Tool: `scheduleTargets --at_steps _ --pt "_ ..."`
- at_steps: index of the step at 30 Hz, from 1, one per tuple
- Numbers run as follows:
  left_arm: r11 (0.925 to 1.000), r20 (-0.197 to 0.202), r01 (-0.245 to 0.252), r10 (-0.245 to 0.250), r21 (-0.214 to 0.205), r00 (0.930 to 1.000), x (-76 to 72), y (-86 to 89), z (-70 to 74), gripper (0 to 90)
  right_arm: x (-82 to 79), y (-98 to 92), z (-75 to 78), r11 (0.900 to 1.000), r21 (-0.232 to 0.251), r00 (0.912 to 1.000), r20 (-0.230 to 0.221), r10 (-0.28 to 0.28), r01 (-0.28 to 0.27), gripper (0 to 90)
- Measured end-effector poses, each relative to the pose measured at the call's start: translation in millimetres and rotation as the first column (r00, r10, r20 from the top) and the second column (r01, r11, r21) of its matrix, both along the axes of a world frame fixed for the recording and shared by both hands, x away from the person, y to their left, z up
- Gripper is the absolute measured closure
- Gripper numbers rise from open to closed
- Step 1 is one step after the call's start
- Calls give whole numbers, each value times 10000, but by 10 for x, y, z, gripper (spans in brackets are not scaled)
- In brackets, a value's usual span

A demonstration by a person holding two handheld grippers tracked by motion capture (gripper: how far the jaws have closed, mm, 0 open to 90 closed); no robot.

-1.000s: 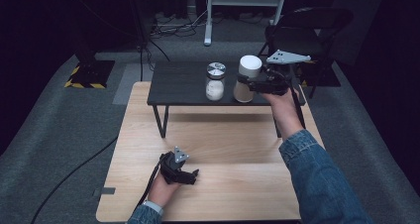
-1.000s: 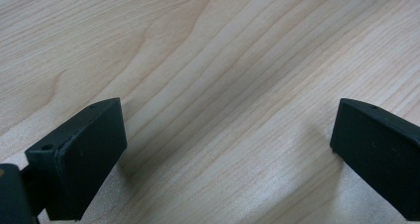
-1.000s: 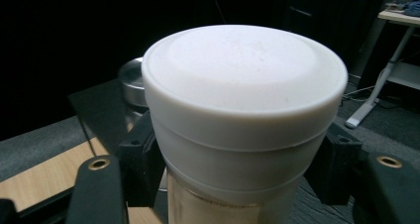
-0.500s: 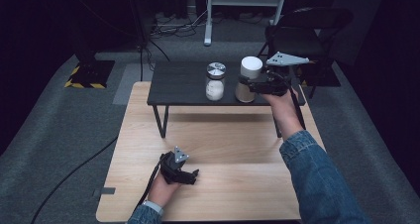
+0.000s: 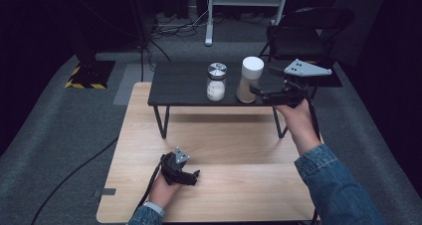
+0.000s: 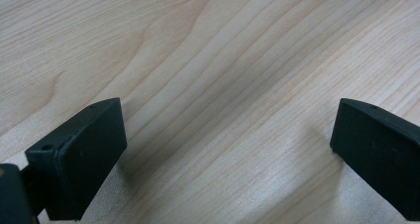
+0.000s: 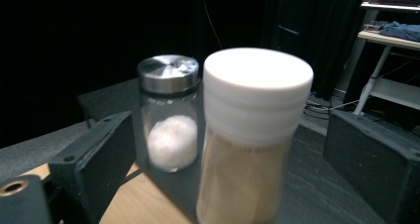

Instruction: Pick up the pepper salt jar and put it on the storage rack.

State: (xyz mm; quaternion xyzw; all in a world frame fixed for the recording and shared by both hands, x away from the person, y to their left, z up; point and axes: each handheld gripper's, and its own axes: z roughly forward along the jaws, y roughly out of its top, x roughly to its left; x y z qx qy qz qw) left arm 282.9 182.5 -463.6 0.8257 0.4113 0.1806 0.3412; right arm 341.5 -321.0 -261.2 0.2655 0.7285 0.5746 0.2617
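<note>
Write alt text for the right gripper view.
A white-capped jar of tan powder stands close ahead, between the open right claw and untouched by it. Behind it stands a steel-lidded glass jar of white grains, both on a dark shelf.

Two jars (image 5: 234,80) side by side — bare wooden tabletop (image 5: 234,155) below

Glass jar (image 7: 171,130), brushed-metal lid; white-capped jar (image 7: 252,135) probably plastic.

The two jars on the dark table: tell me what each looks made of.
Taller white-lidded jar: matte, ridged lid, likely plastic; clear body over tan powder, glass or plastic.
Shorter silver-lidded jar: brushed, shiny lid, probably metal; clear, glossy walls suggest glass.
</note>
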Motion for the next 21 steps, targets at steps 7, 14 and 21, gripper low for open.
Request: scheduleTargets --at_steps 7,14,21 --pt "10000 0 11 -11 13 10000 1 1 1 7 -258 -208 -219 9997 118 9997 -140 210 -209 68" --pt "10000 0 11 -11 11 10000 1 1 1 7 -407 -276 -518 9991 -276 9977 -607 307 -325 68" --pt "10000 1 10 -10 12 10000 1 1 1 7 -531 -323 -887 9966 -786 9957 -909 188 -260 65"
